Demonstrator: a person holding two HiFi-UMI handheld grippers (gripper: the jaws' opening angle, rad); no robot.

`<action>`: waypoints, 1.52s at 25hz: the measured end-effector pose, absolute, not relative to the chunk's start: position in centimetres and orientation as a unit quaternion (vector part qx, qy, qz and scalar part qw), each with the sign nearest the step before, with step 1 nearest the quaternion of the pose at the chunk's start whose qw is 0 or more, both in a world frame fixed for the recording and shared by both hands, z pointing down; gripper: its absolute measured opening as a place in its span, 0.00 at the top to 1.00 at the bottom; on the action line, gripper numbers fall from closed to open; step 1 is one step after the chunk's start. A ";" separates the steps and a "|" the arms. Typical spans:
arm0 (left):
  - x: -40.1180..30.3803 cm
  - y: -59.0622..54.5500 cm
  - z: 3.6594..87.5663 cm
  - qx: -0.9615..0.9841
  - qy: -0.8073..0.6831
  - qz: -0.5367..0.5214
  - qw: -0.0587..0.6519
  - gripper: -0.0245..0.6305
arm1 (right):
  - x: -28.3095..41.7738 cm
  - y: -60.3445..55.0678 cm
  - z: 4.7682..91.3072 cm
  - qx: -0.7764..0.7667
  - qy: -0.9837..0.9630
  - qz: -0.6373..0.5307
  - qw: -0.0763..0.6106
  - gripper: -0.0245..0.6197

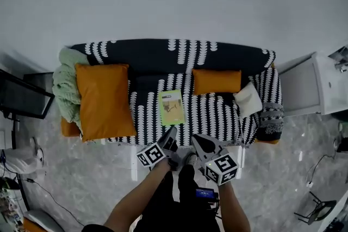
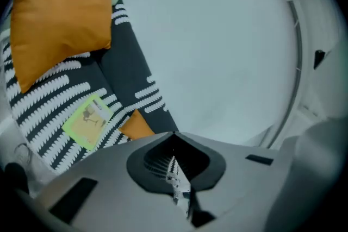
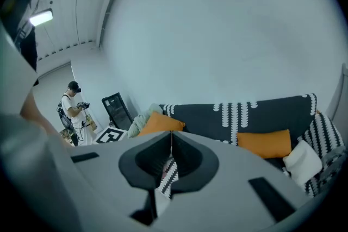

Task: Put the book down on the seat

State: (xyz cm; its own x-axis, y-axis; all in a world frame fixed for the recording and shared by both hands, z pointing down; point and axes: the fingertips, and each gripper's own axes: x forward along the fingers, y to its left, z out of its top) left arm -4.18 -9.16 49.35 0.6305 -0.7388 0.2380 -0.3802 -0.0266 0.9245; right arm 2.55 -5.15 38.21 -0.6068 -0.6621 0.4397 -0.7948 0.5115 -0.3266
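Observation:
A green book (image 1: 171,107) lies flat on the seat of the black-and-white striped sofa (image 1: 212,112), near its middle; the left gripper view shows the book (image 2: 89,119) too. Both grippers hover in front of the sofa's front edge, apart from the book. My left gripper (image 1: 169,139) is shut, its jaws meeting tip to tip with nothing between them (image 2: 174,136). My right gripper (image 1: 202,144) is beside it, also shut and empty (image 3: 171,136), pointing toward the sofa back.
A large orange cushion (image 1: 103,100) and a green blanket (image 1: 65,87) fill the sofa's left end. A small orange cushion (image 1: 216,81) and a white pillow (image 1: 249,99) sit at the right. A white cabinet (image 1: 310,84) stands right, a black screen (image 1: 22,98) left. A person (image 3: 72,111) stands far off.

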 end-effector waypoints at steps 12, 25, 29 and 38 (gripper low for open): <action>-2.4 -6.7 34.4 0.858 -0.339 -0.074 0.379 0.95 | 1.7 -4.6 30.3 0.393 -0.893 0.193 0.110 0.94; -2.9 -1.6 27.0 0.914 -0.327 -0.023 0.239 0.95 | 1.2 -2.6 25.9 0.359 -0.917 0.159 0.073 0.94; -3.2 -1.3 26.2 0.916 -0.326 -0.028 0.231 0.95 | 1.0 -1.9 26.1 0.349 -0.919 0.173 0.055 0.94; -1.9 0.5 26.0 0.922 -0.314 -0.019 0.226 0.95 | 1.9 1.1 26.8 0.338 -0.920 0.194 0.050 0.94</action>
State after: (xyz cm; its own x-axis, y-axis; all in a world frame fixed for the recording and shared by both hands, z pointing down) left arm -1.90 0.46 25.97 0.8020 -0.5875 0.1073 -0.5706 -0.7008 0.4281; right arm 1.87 1.08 26.81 -0.7670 -0.6017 0.2228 -0.6404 0.6964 -0.3238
